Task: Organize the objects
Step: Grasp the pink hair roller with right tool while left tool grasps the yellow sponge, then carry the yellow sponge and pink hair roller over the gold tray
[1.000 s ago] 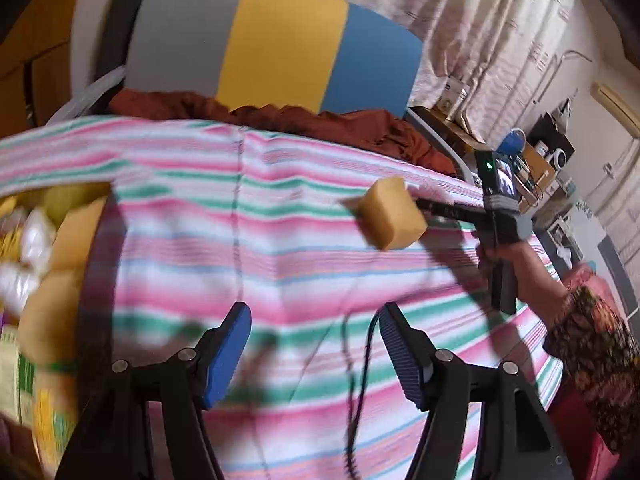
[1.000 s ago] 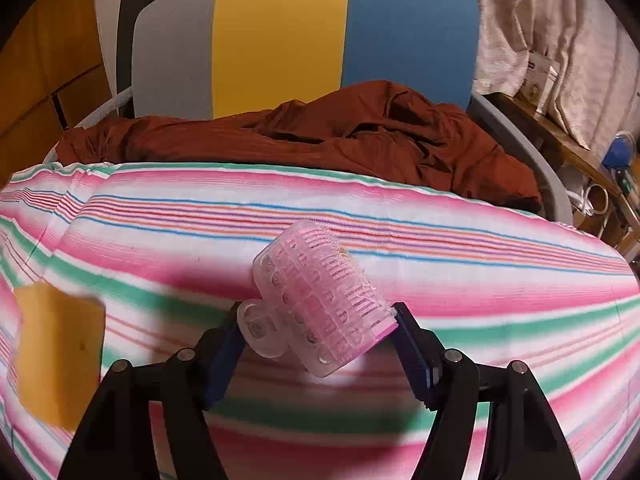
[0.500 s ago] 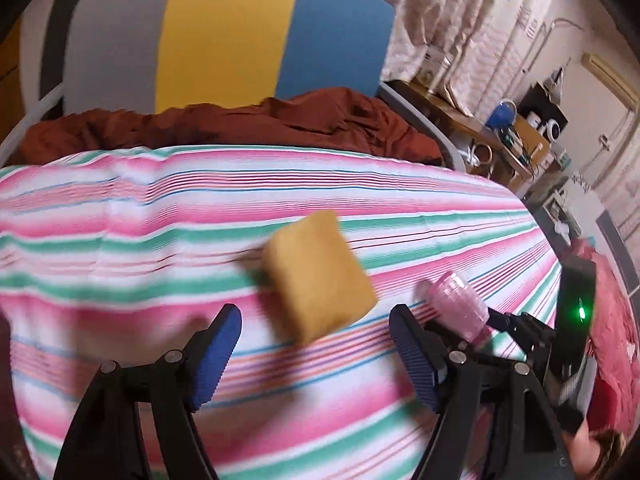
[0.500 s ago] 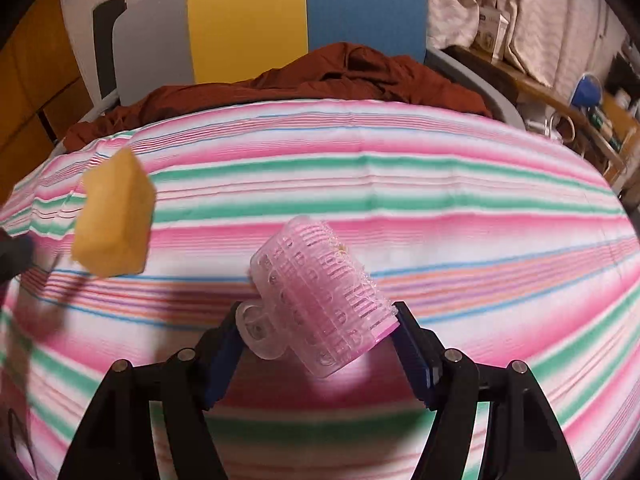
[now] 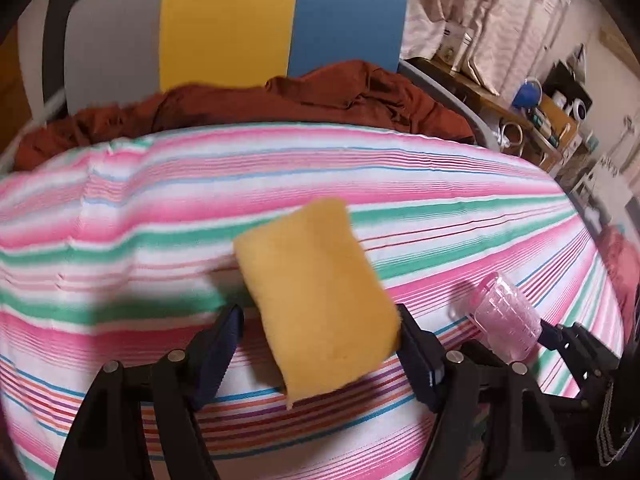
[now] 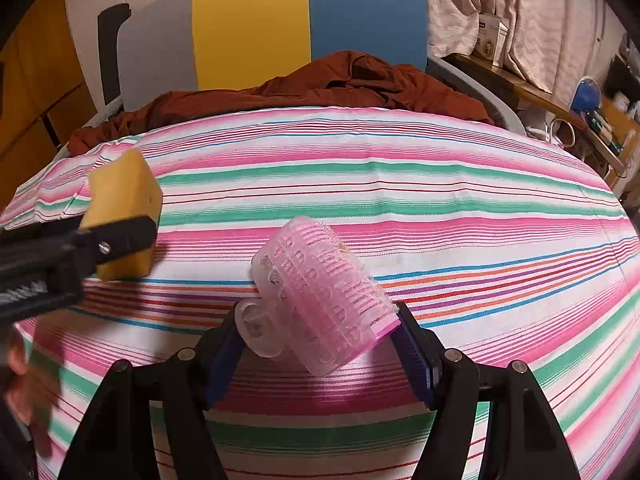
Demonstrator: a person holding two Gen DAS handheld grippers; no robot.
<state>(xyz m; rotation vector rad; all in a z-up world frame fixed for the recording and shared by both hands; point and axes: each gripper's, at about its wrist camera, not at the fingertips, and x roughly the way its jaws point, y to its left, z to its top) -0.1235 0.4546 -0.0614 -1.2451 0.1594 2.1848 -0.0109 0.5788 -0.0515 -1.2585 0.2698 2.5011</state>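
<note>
Striped pink-green bed cover (image 6: 440, 184), rust cloth (image 6: 320, 88) behind. Left tool (image 5: 320, 332) clenched on yellow foam sponge block (image 5: 316, 300); right tool (image 6: 316, 332) clenched on pink plastic hair roller (image 6: 324, 292). Both held above cover. Risk: roller gripped askew, may pivot out; soft sponge may slip.

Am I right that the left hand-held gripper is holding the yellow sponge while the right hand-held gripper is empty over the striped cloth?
Not quite: the right hand-held gripper is shut on a pink hair roller, as the right wrist view shows. The left hand-held gripper does hold the yellow sponge over the striped cloth.
</note>
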